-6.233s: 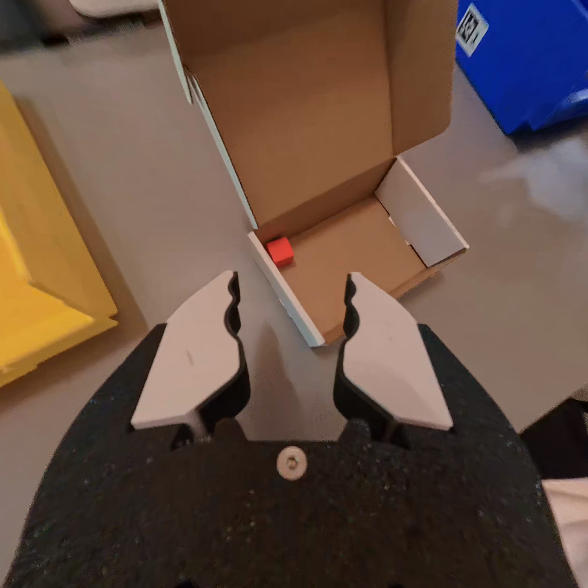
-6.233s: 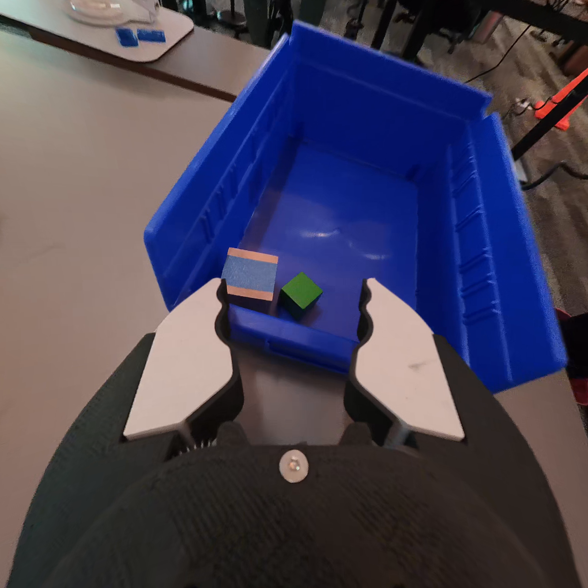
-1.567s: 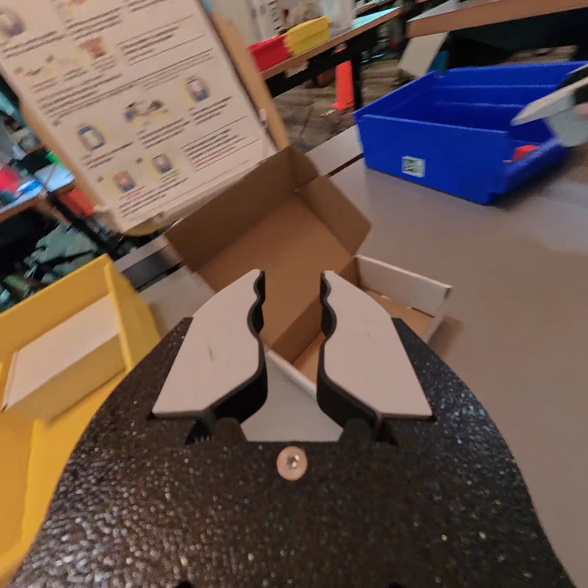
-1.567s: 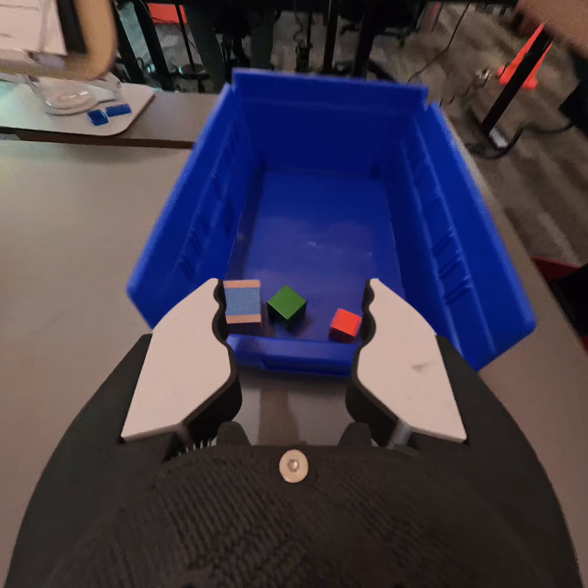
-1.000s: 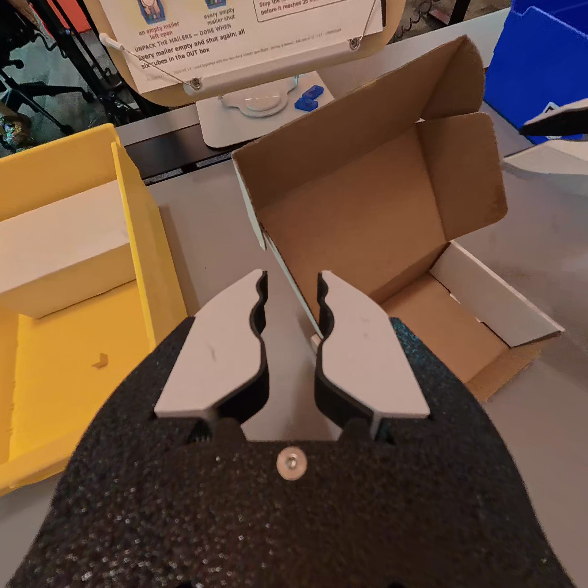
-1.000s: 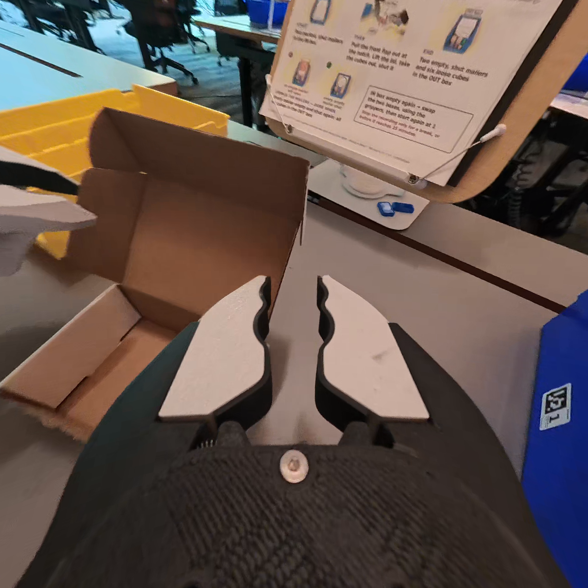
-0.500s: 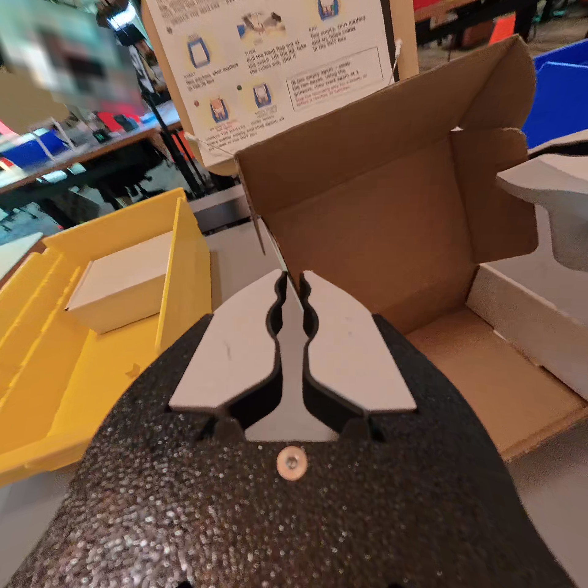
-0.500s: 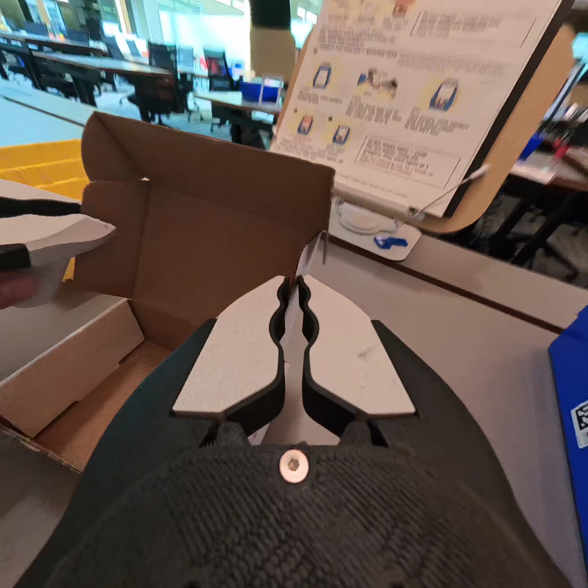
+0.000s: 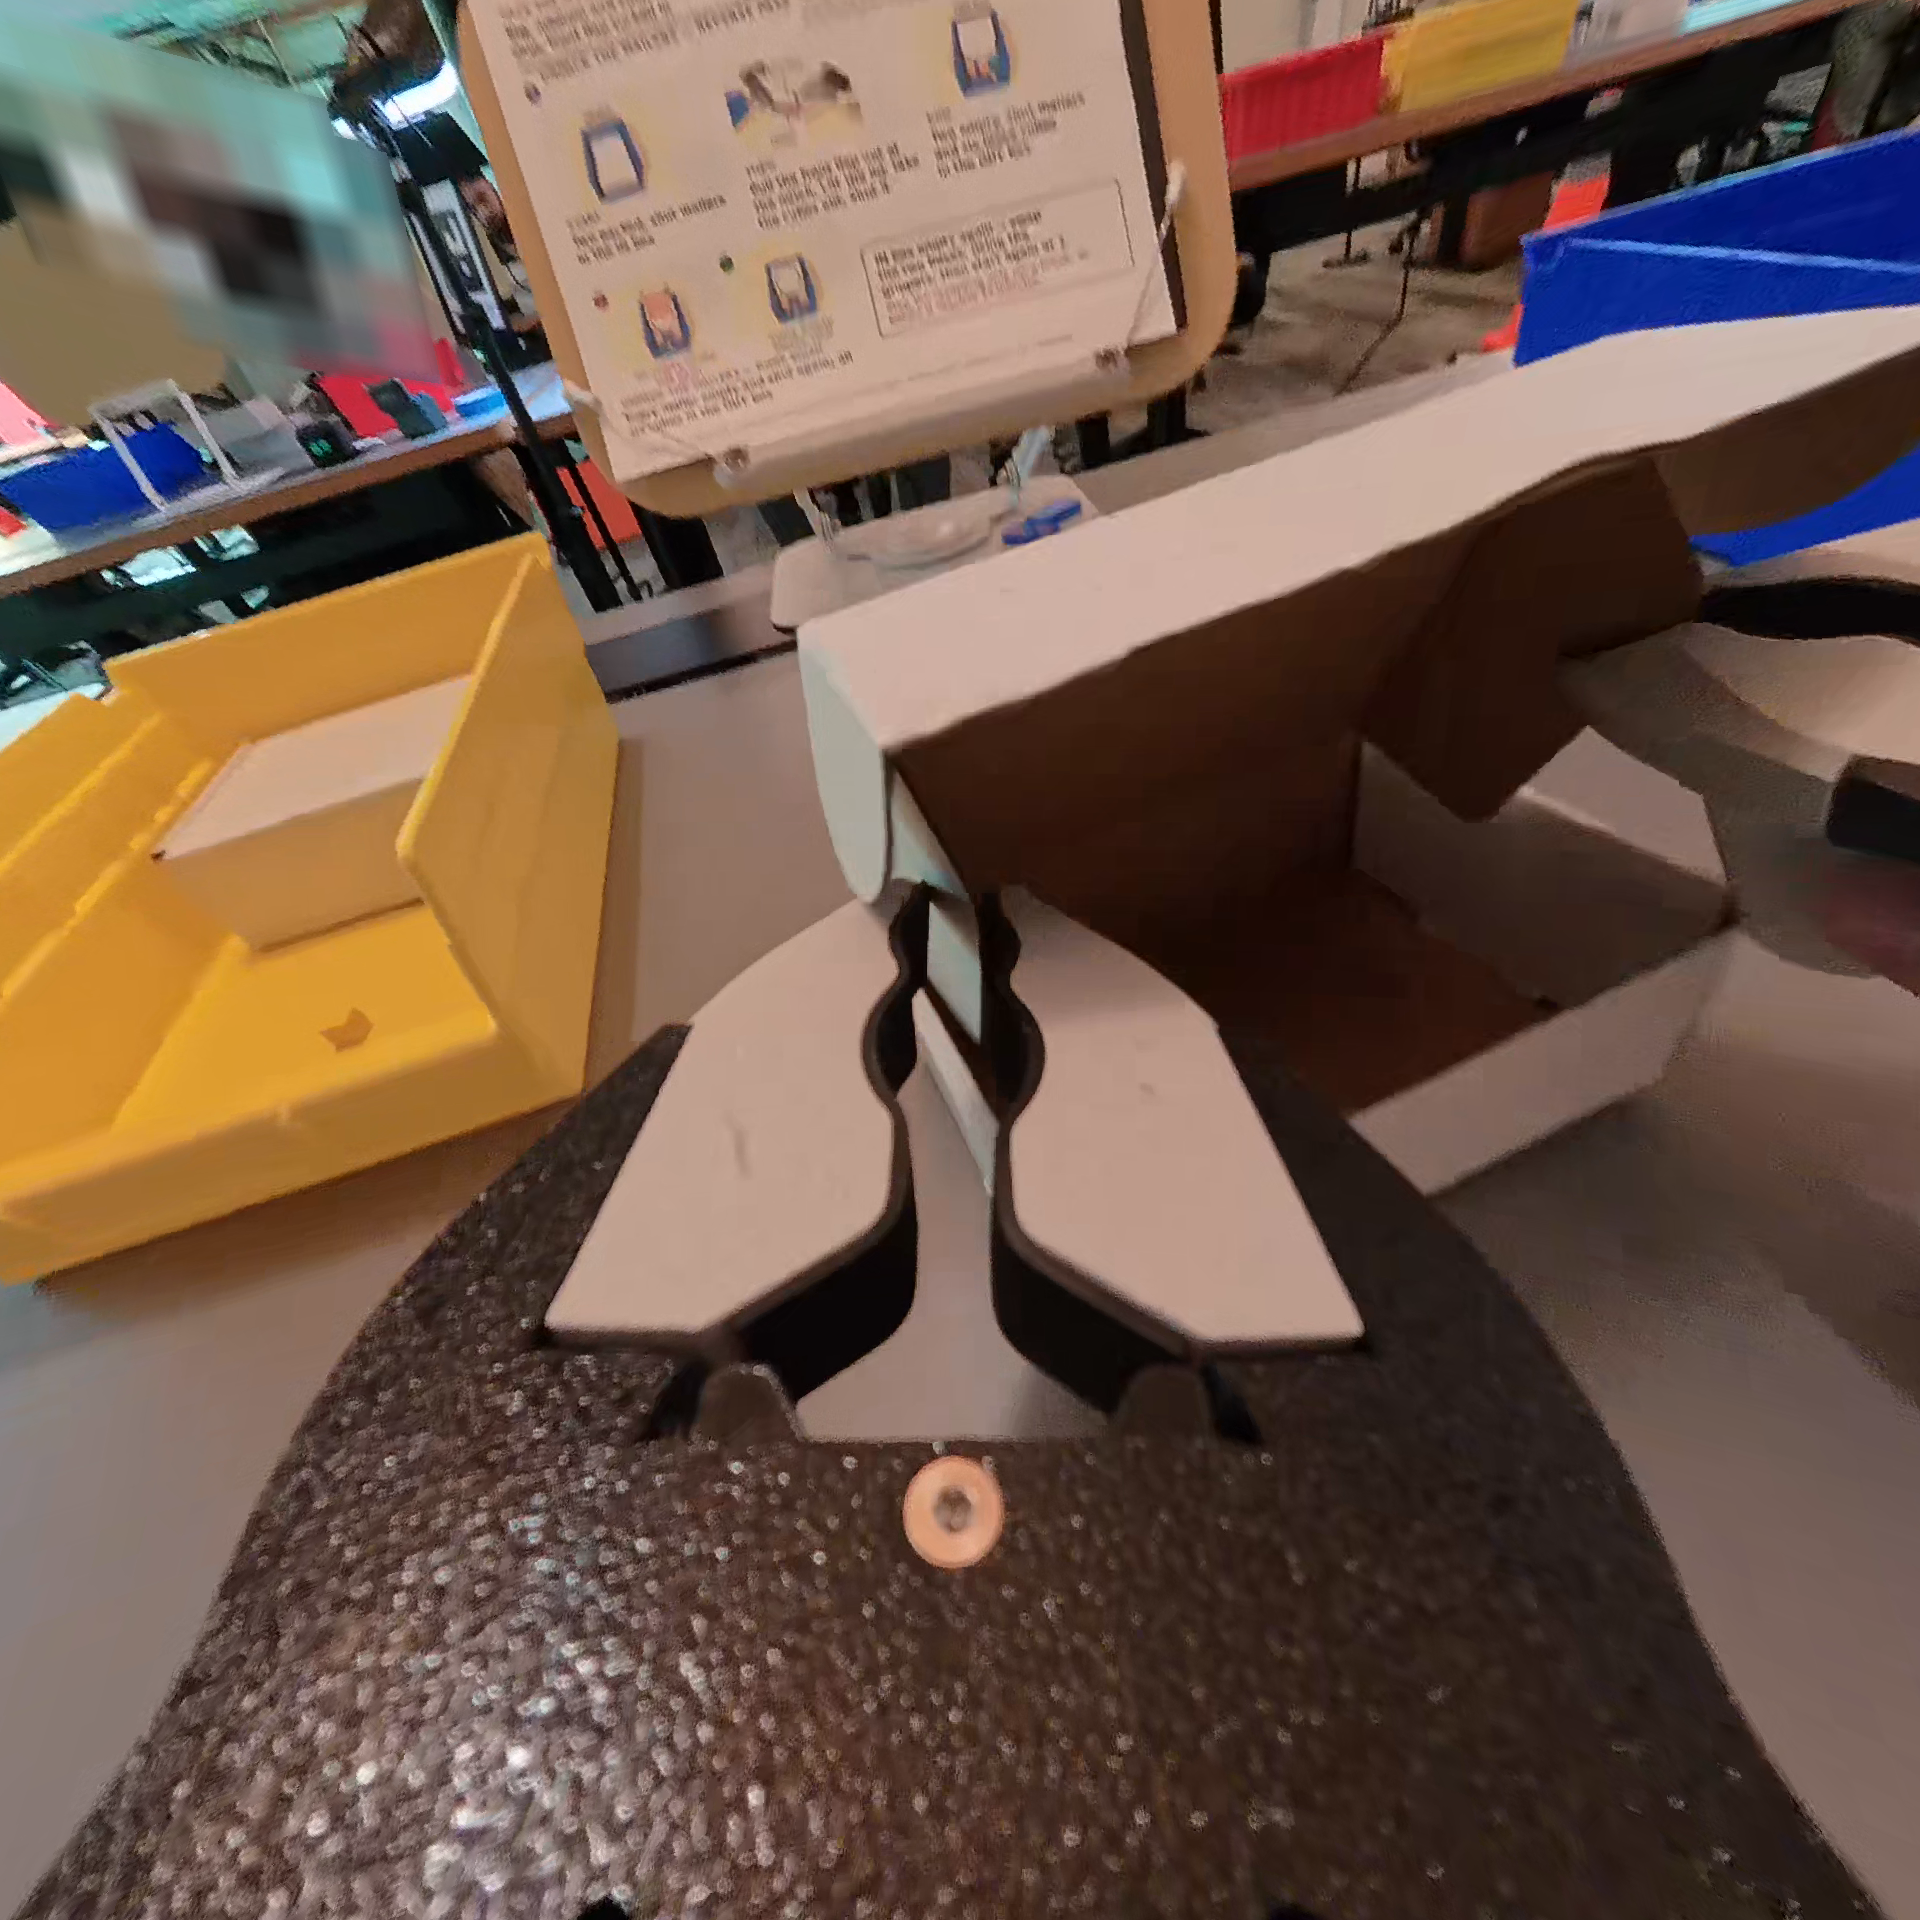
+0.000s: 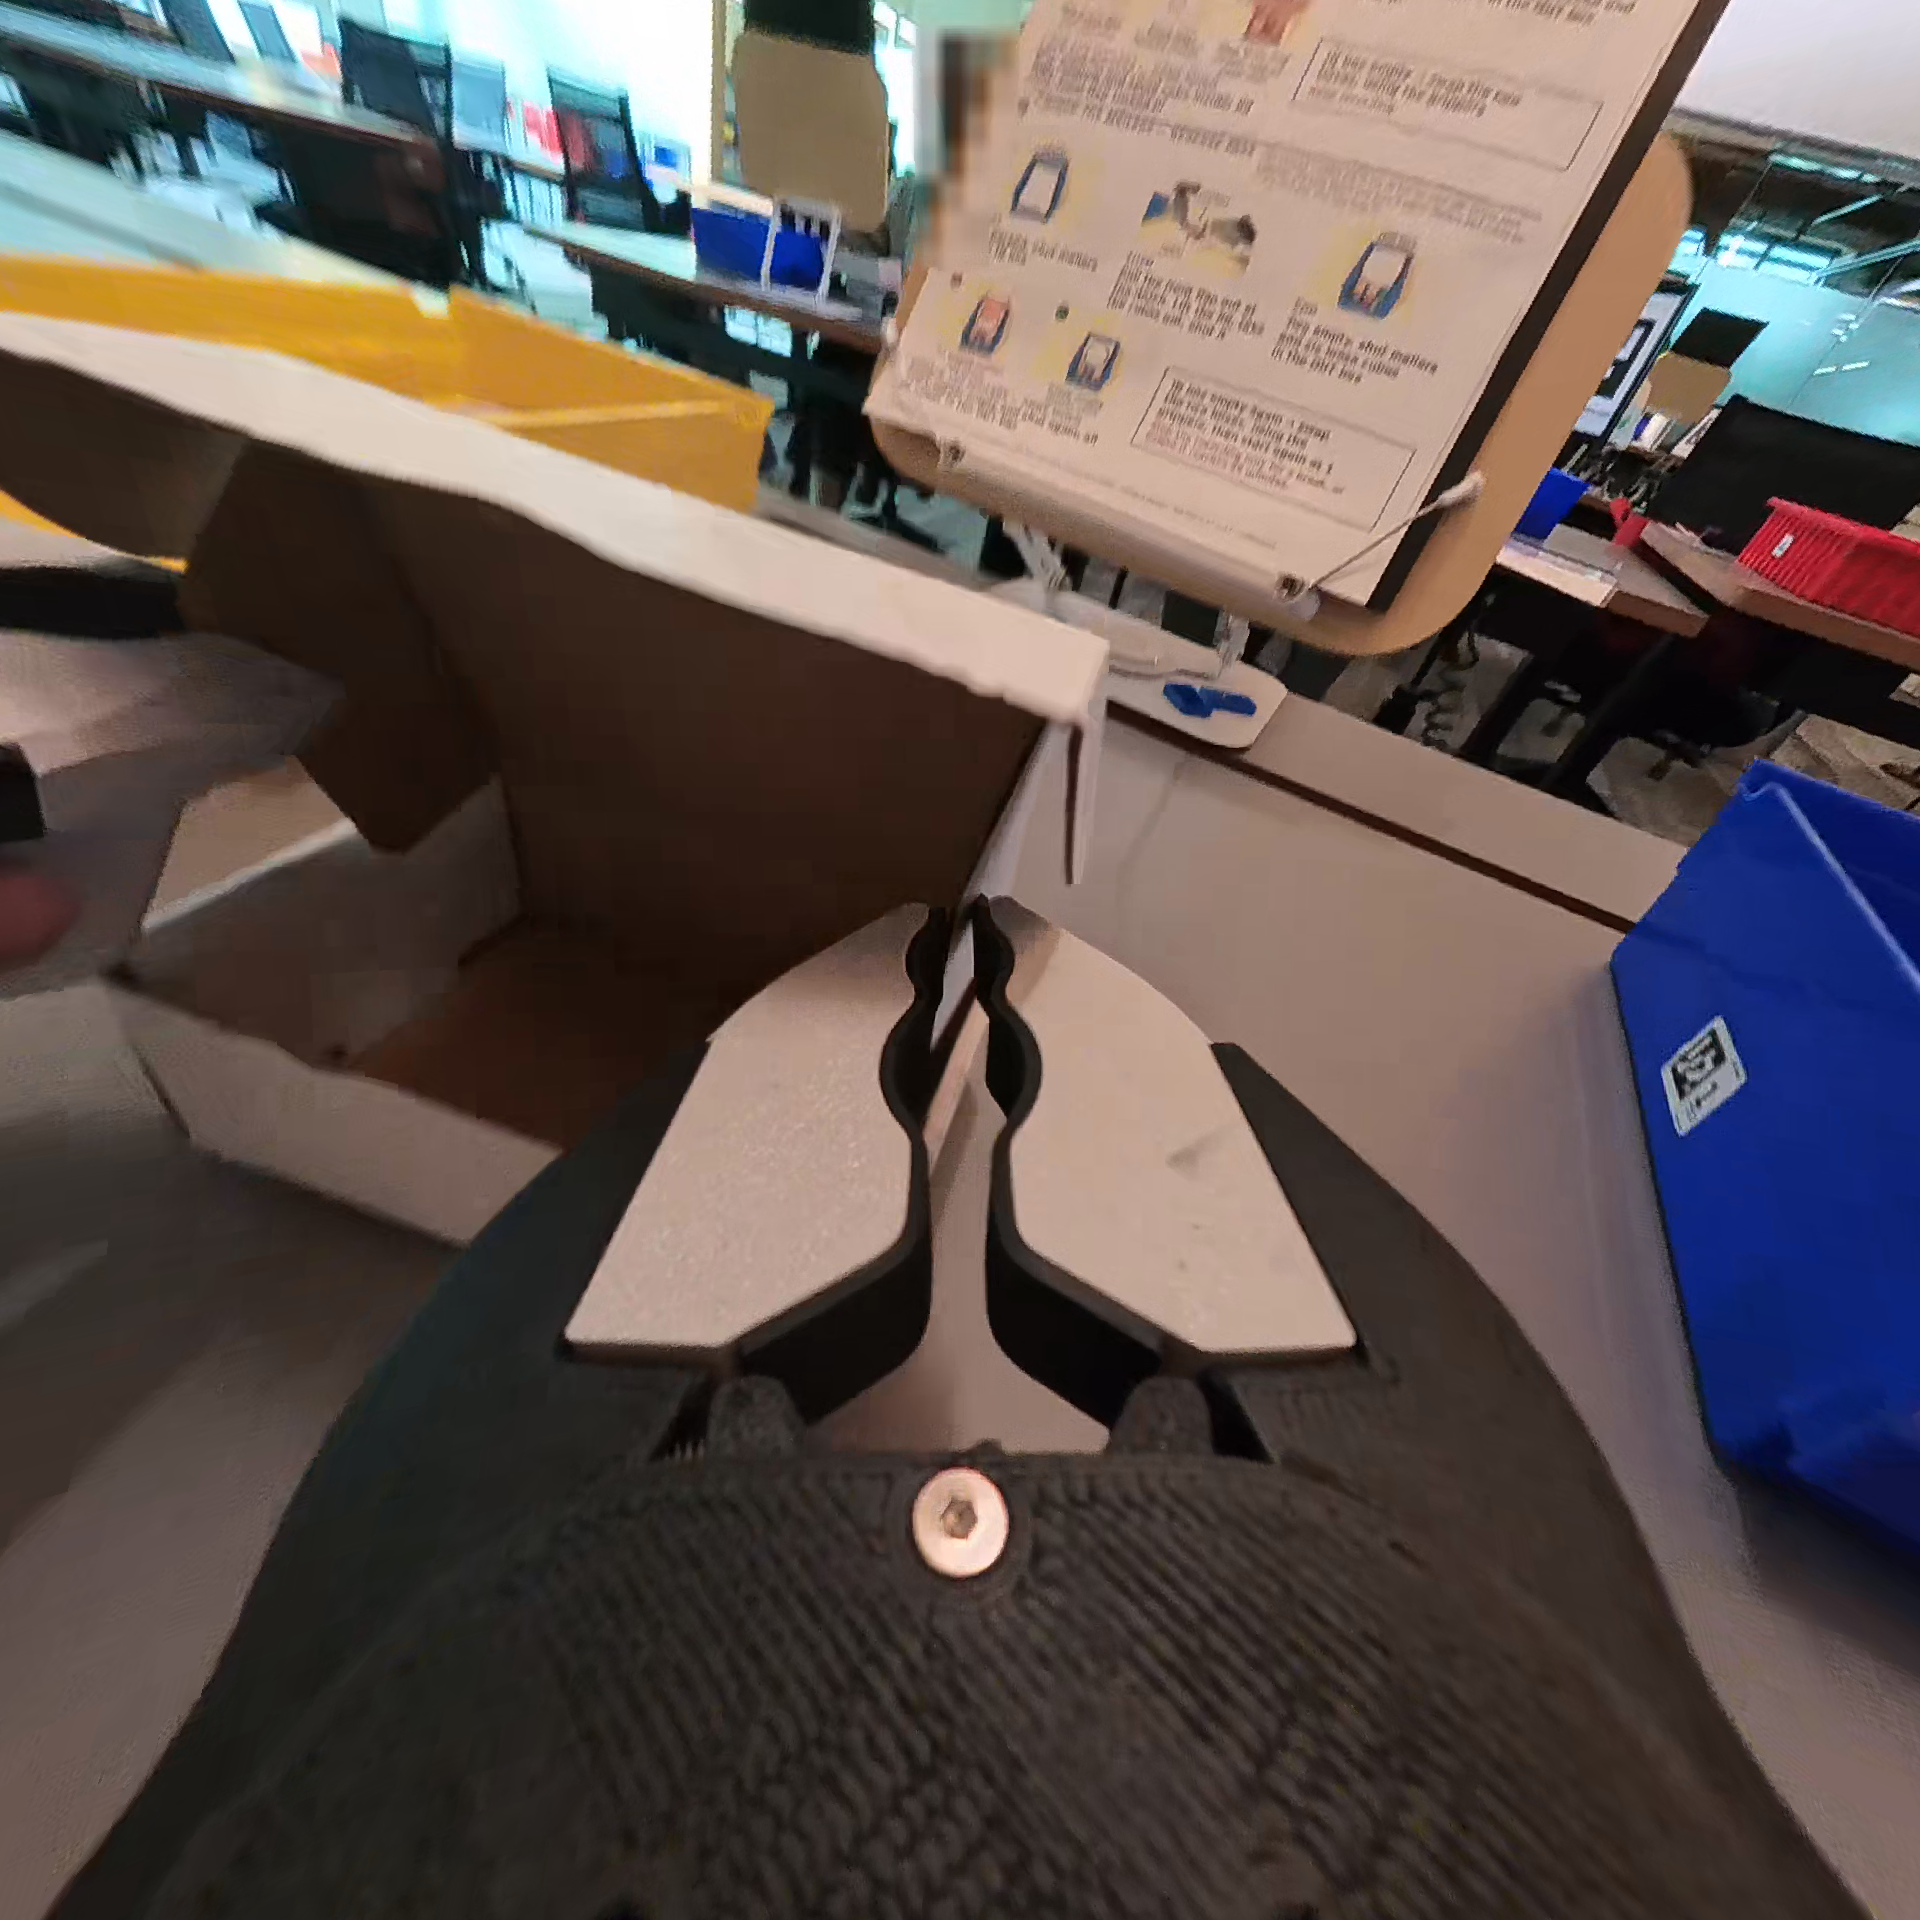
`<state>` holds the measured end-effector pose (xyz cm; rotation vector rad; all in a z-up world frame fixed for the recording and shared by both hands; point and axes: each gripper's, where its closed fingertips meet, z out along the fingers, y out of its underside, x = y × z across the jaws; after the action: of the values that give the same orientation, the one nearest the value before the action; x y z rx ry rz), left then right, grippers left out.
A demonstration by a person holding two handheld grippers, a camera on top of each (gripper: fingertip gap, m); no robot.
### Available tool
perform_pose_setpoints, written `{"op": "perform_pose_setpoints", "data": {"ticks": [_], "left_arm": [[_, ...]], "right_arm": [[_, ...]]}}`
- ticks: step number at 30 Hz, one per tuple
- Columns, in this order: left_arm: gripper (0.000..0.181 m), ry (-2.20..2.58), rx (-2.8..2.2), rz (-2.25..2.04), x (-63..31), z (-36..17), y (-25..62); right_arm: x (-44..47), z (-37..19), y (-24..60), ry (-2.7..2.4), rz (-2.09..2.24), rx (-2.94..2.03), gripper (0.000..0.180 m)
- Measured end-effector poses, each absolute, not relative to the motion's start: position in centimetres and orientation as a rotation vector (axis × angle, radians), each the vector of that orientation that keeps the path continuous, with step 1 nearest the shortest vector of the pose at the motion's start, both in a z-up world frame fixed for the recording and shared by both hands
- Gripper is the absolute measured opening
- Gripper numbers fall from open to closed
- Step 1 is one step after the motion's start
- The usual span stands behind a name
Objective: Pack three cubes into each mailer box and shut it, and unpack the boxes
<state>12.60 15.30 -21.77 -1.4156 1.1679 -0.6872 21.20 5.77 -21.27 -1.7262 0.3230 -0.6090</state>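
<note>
My left hand-held gripper (image 9: 951, 940) and right hand-held gripper (image 10: 961, 935) each pinch a side flap of the mailer box (image 9: 1538, 1049) just ahead of them on the table (image 9: 1662, 1351). Its lid (image 9: 1299, 561), upright half a second ago, now tilts forward over the tray.

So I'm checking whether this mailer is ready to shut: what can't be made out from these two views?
- Box floor: in both wrist views the lowered lid shades the mailer box; the near part is hidden behind the tongs, so cubes cannot be ruled out.
- Blue bin: cut off by the right edge, contents unseen.
- Left tongs, right tongs: pinched on side flaps; how deep is unclear.
</note>
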Motion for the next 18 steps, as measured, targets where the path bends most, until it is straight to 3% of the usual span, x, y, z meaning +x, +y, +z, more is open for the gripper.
{"op": "perform_pose_setpoints", "data": {"ticks": [6,9,10,12,14,18], "left_arm": [[0.009,1.382,-1.495,-0.679,10.5,-24.8,13.5],[0.045,1.531,-1.476,-0.779,9.7,-25.3,11.4],[0.049,1.571,-1.458,-0.79,9.1,-25.3,11.0],[0.047,1.626,-1.405,-0.796,8.0,-25.4,10.9],[0.04,1.62,-1.391,-0.82,7.2,-25.0,11.4],[0.028,1.499,-1.467,-0.981,7.3,-23.3,12.7]], "right_arm": [[19.3,-24.0,3.7,0.17,-0.628,-1.929,0.01],[17.6,-24.7,2.0,0.063,-0.581,-2.016,0.038],[16.7,-24.7,1.2,0.005,-0.553,-2.044,0.039],[14.7,-23.0,0.0,-0.143,-0.508,-2.02,0.037],[13.7,-18.7,-0.2,-0.222,-0.513,-1.87,0.017],[17.7,-12.2,1.7,-0.061,-0.681,-1.73,0.004]]}}
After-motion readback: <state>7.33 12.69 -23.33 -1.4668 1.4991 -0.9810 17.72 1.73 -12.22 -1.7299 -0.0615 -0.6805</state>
